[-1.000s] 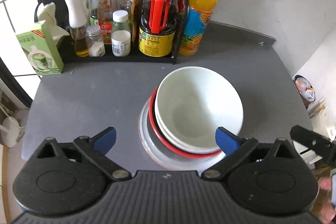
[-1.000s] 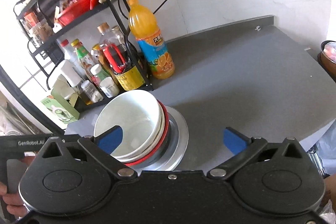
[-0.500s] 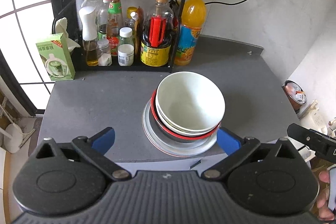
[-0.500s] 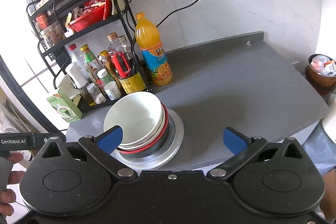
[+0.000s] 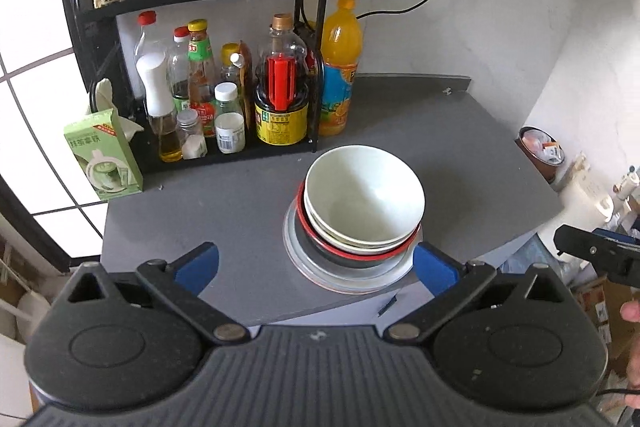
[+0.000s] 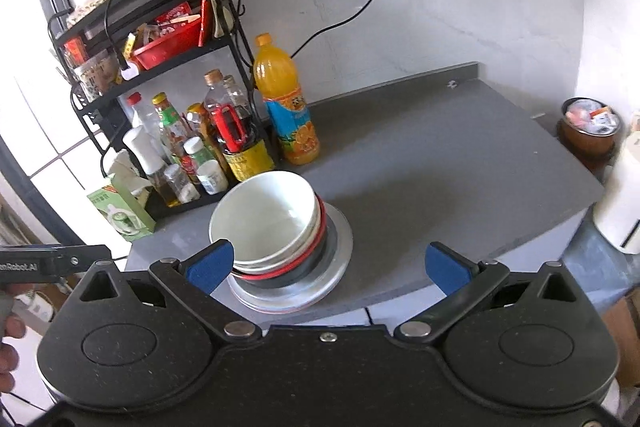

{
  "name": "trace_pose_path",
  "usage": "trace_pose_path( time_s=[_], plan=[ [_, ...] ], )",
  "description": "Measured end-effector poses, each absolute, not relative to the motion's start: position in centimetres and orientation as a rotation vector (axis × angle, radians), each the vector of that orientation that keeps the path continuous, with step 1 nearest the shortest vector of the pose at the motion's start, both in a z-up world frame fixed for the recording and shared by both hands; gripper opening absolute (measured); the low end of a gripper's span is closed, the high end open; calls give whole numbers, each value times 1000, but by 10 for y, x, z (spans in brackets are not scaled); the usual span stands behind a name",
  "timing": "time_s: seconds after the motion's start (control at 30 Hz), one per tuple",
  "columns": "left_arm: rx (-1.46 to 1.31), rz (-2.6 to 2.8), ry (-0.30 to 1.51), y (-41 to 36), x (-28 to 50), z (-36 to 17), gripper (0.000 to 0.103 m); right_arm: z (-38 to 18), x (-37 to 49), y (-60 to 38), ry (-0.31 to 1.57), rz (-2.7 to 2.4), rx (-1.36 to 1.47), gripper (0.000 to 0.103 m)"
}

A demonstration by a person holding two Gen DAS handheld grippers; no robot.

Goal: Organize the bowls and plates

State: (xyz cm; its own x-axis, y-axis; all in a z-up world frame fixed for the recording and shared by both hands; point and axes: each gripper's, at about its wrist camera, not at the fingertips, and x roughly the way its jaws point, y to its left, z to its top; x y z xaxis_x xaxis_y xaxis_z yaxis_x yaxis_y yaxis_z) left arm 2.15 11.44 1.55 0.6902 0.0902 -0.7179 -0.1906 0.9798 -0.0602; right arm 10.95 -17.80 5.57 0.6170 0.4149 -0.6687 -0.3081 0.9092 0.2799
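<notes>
A stack of dishes sits near the front edge of the grey counter (image 5: 248, 203), in the centre of both views: a white bowl (image 5: 364, 199) nested on other bowls, one red-rimmed, on top of flat plates (image 5: 344, 279). The left gripper (image 5: 316, 265) is spread wide and holds nothing, low in the frame. The right gripper (image 6: 328, 265) is likewise spread and empty. A black rack (image 5: 316, 39) of bottles and an orange drink bottle (image 5: 340, 67) stand behind the stack, upper centre.
</notes>
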Motion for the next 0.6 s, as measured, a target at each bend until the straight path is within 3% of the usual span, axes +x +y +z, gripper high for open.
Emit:
trace_pose_path(
  time_s=[0.6],
  plan=[
    [-98,167,815,129,-33,7,102,63,48,-151,833,306,122,103]
  ],
)
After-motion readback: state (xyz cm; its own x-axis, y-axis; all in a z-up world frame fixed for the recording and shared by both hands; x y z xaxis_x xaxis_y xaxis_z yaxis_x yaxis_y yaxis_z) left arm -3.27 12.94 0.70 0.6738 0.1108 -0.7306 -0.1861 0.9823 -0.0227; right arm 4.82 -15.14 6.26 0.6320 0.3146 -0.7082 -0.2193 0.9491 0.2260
